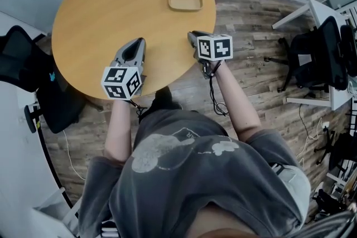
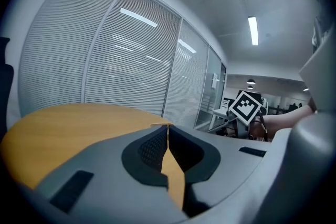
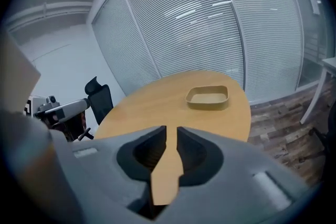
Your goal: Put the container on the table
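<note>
The container (image 1: 185, 1) is a shallow tan tray with rounded corners. It rests flat on the round wooden table (image 1: 106, 14), near the far right rim, and shows again ahead in the right gripper view as the container (image 3: 207, 97). My left gripper (image 1: 136, 44) hovers over the table's near part, well short of the tray. Its tips meet with nothing between them (image 2: 168, 127). My right gripper (image 1: 193, 36) is at the table's near right edge, a short reach from the tray. Its tips stand a narrow gap apart, empty (image 3: 171, 129).
A black office chair (image 1: 19, 61) stands close to the table's left side. A white desk (image 1: 321, 14) with a black chair (image 1: 318, 56) is off to the right, on the wood-plank floor (image 1: 251, 47). Glass walls with blinds (image 3: 210, 23) stand behind the table.
</note>
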### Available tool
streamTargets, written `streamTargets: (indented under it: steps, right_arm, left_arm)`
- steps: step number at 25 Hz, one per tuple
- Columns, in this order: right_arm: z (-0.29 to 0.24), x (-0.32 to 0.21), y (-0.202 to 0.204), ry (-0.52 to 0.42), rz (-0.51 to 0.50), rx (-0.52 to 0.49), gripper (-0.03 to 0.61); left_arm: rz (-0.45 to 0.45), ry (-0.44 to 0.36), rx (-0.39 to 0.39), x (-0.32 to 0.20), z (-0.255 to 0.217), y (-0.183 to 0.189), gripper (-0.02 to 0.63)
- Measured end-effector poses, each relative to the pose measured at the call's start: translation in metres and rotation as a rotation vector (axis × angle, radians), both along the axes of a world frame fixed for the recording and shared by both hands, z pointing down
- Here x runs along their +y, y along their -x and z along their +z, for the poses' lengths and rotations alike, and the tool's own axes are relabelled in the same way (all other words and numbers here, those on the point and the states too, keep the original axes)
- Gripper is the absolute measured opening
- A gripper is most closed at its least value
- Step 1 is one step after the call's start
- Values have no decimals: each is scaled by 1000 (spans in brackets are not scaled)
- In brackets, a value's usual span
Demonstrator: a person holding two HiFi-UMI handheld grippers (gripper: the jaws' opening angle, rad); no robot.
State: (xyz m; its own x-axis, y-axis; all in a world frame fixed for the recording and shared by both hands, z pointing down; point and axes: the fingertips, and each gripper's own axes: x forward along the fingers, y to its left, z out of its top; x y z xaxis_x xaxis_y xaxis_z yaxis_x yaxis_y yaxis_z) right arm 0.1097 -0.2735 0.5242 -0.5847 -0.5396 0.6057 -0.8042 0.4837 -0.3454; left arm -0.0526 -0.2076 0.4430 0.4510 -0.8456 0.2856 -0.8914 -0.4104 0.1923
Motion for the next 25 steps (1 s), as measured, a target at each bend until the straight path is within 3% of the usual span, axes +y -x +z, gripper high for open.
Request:
streamTargets:
  steps: [2,3,4,11,19,25]
  right_arm:
    - [8,14,1,23,-11,-12,54]
    - [12,20,2,34,-13,-17,7]
    - [15,26,2,43,-15,-21,3]
    - [16,50,23,68,-55,-52,0]
    - [19,57,28,73,-61,-62,0]
    - [1,84,60,55,-48,-90,0]
  left_arm:
    - [-11,5,-6,18,1,-2,0]
    - [-18,9,-10,28,2,-1,0]
    - [-27,15,-13,37,3,1,0]
    - [-94,91,15,71,23,27,0]
    - [-82,89,42,72,26,26,0]
    - [-98,94,45,110,22,63,0]
